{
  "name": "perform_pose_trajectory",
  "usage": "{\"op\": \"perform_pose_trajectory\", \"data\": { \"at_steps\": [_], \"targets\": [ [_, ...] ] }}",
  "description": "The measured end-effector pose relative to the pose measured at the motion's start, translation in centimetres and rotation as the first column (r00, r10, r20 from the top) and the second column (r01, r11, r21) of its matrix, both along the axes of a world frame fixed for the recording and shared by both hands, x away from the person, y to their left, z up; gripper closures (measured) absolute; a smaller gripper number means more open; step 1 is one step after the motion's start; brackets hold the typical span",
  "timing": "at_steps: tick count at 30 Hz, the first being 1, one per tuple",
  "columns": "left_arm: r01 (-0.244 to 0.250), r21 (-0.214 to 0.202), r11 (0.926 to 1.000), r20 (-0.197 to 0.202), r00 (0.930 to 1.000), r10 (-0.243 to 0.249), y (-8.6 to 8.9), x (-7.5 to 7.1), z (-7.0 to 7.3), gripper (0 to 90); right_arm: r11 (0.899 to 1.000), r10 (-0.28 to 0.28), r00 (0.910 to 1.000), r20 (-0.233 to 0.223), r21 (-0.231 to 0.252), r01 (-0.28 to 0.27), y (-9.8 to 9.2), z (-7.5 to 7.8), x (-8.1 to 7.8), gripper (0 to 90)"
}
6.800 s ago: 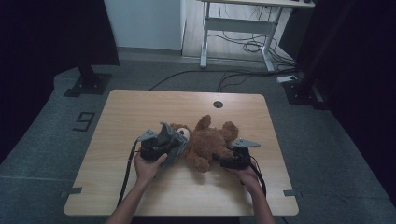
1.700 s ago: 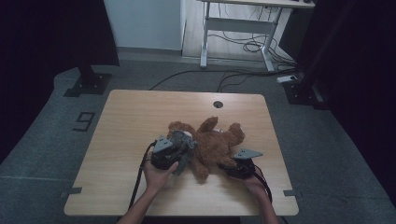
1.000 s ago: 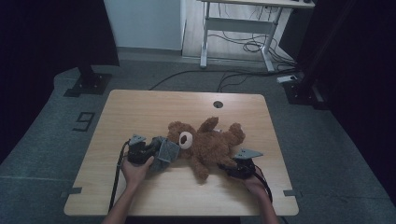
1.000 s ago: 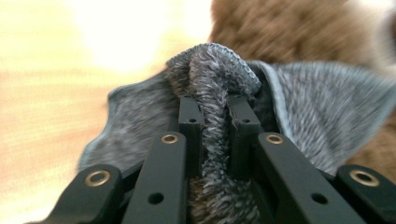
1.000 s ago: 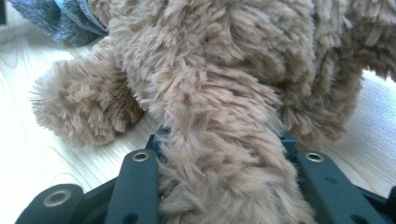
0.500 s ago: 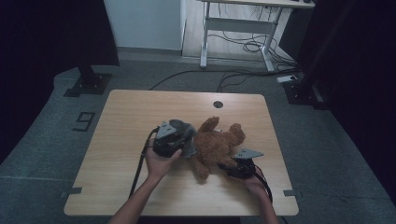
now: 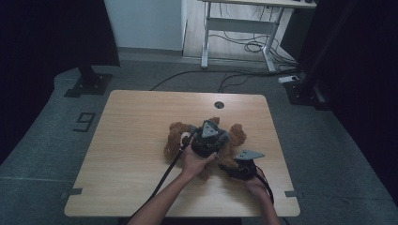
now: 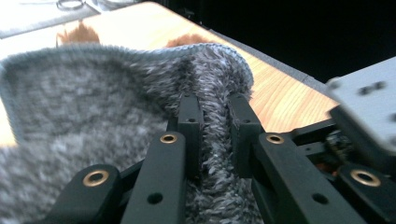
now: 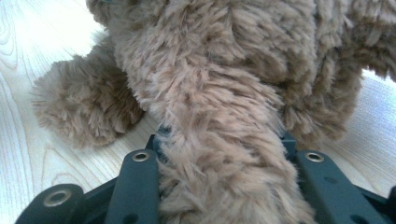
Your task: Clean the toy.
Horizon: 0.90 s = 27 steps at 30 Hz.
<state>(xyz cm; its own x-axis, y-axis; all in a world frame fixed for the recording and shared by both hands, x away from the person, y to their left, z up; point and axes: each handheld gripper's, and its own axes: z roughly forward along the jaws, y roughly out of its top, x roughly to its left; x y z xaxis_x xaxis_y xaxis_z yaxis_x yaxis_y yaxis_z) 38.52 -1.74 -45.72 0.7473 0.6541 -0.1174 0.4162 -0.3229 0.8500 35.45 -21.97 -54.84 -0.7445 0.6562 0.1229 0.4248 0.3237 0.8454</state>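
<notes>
From the high view, the brown teddy bear (image 7: pixel 180 138) lies on its side in the middle of the worktop (image 7: pixel 136 140), its long body running left to right. The left hand-held gripper (image 7: pixel 209 138) sits right on top of the bear, and the right hand-held gripper (image 7: pixel 234 165) is at the bear's near right end, so both are touching it. In the left gripper view, the left hand-held gripper (image 8: pixel 212 135) is pinched shut on a fold of a grey fuzzy cloth (image 8: pixel 93 107), which spreads out ahead of it and to its left. In the right gripper view, the right hand-held gripper (image 9: pixel 219 158) squeezes 1 furry limb of the bear (image 9: pixel 215 93), and the rest of the bear lies straight ahead. I think the cloth has to go over the bear next.
</notes>
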Motion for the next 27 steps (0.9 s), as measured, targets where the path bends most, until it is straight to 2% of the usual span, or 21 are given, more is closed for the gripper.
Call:
{"op": "perform_pose_trajectory", "data": {
  "at_steps": [3, 6, 11, 14, 16, 19, 22, 24, 26, 27],
  "targets": [
    [-0.02, 0.014, 0.9997, 0.02, 0.9996, 0.02, 0.6, -0.1, 0.0, 78.5, 1.0, 0.003, 1.0, 0.002, -0.003, -0.003, 0.0, 0.0, 0.0, 59.4],
    [-0.064, 0.051, 0.9966, 0.049, 0.9969, 0.062, 1.6, 0.0, 0.4, 78.5, 1.0, 0.004, 1.0, 0.0, -0.002, -0.004, 0.0, 0.0, 0.0, 59.4],
    [-0.134, 0.049, 0.9898, 0.039, 0.9904, 0.132, 4.7, 0.6, 0.4, 78.3, 1.0, 0.006, 1.0, 0.001, -0.001, -0.006, 0.0, -0.1, 0.0, 59.4],
    [-0.187, 0.017, 0.9823, 0.046, 0.9815, 0.186, 7.3, 0.8, 0.7, 78.3, 1.0, 0.011, 0.9999, -0.001, 0.001, -0.011, 0.0, -0.1, 0.0, 59.4],
    [-0.216, -0.028, 0.9759, 0.021, 0.9759, 0.217, 9.5, 1.2, 0.8, 78.2, 1.0, 0.01, 0.9999, -0.003, 0.003, -0.01, 0.0, -0.1, 0.0, 59.4],
    [-0.253, -0.064, 0.9654, -0.007, 0.9675, 0.253, 12.0, 1.5, 0.6, 78.2, 1.0, 0.012, 0.9999, -0.001, -0.002, -0.012, 0.1, -0.1, 0.0, 59.4],
    [-0.293, -0.056, 0.9546, 0.001, 0.9561, 0.293, 13.8, 1.4, 0.2, 78.3, 1.0, 0.011, 0.9999, -0.002, -0.004, -0.011, 0.1, -0.1, -0.1, 59.4],
    [-0.32, -0.052, 0.9461, -0.012, 0.9475, 0.32, 15.2, 1.5, -0.6, 78.3, 1.0, 0.01, 0.9999, -0.004, -0.001, -0.01, 0.1, -0.1, -0.1, 59.4],
    [-0.356, -0.011, 0.9343, -0.006, 0.9344, 0.356, 16.5, 1.5, -1.7, 78.5, 1.0, 0.01, 0.9999, -0.006, 0.002, -0.01, 0.1, -0.1, 0.0, 59.4],
    [-0.367, -0.001, 0.9302, -0.012, 0.9301, 0.367, 16.9, 1.5, -2.1, 78.6, 1.0, 0.01, 0.9999, -0.006, 0.003, -0.01, 0.1, -0.1, 0.0, 59.4]
  ]
}}
